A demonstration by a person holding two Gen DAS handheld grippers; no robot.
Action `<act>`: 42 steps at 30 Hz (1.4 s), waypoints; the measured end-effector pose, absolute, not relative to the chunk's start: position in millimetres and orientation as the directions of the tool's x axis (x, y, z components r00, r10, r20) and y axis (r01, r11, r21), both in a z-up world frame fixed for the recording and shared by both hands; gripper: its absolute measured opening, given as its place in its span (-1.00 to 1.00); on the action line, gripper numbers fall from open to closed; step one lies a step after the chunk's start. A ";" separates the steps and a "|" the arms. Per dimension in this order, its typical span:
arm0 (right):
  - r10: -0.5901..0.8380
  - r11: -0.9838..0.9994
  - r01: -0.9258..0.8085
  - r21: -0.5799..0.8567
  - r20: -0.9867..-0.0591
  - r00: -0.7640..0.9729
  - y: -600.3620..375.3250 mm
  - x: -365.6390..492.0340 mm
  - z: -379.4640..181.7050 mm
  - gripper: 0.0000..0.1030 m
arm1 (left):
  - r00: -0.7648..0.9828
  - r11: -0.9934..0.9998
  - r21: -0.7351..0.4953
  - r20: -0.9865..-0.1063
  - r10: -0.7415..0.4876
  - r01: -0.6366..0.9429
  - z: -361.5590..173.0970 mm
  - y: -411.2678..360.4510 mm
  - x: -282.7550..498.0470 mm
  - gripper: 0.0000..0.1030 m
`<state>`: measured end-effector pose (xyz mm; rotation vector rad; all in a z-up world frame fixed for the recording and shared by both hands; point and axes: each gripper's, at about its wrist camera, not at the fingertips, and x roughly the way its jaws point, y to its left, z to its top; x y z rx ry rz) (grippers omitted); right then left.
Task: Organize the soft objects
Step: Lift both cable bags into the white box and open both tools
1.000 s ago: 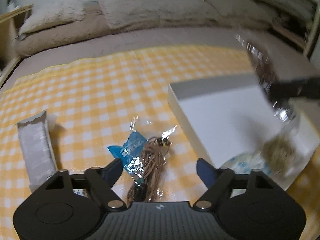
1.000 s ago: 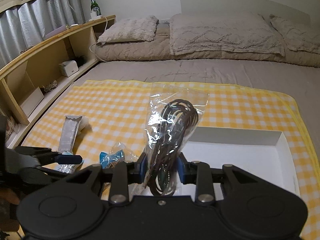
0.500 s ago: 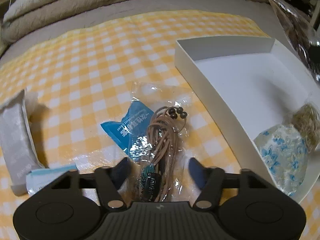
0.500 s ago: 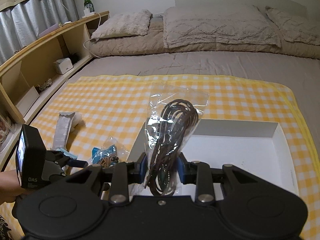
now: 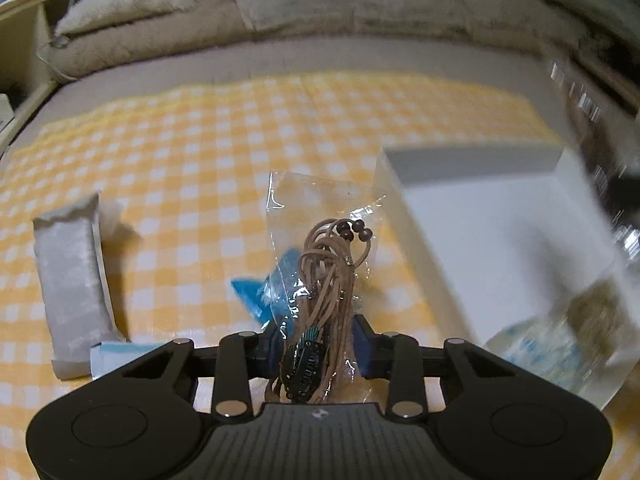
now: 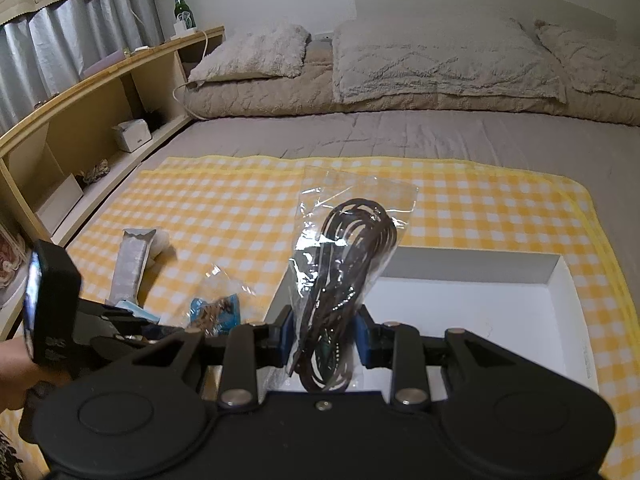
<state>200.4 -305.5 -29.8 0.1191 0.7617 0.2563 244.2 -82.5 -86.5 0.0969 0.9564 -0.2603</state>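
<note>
A clear crinkled bag of tan cord is pinched between the closed fingers of the left gripper, beside the near wall of the white box. A similar bag of dark cord is clamped upright in the right gripper over the box's open, flat floor. A grey pouch lies well apart on the yellow checked cloth.

Box right of grey packet, both on checked cloth.
</note>
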 end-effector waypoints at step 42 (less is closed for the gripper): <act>0.150 0.989 -0.108 0.105 -0.773 0.617 -305.4 245.7 -76.1 -0.19 | 0.545 0.907 -0.404 -0.736 -0.401 0.122 -89.5 -128.7 265.7 0.53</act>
